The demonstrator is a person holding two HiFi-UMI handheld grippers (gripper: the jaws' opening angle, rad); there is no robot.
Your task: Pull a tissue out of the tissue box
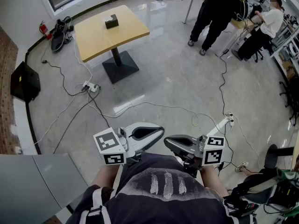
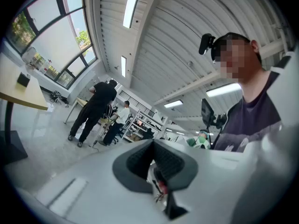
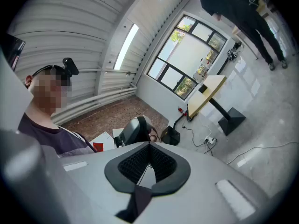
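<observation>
- Left gripper [image 1: 159,132] and right gripper [image 1: 169,143] sit low in the head view's centre, tips facing each other, well apart from the tissue box [image 1: 111,21], which stands on a wooden table [image 1: 126,36] at upper left.
- Left gripper view: its jaws are pressed together with nothing between them. The tissue box appears small at the left edge.
- Right gripper view: its jaws are likewise closed and empty, with the table right of centre.

Glossy polished floor [image 1: 177,87], smooth matt wooden table [image 1: 96,36].
</observation>
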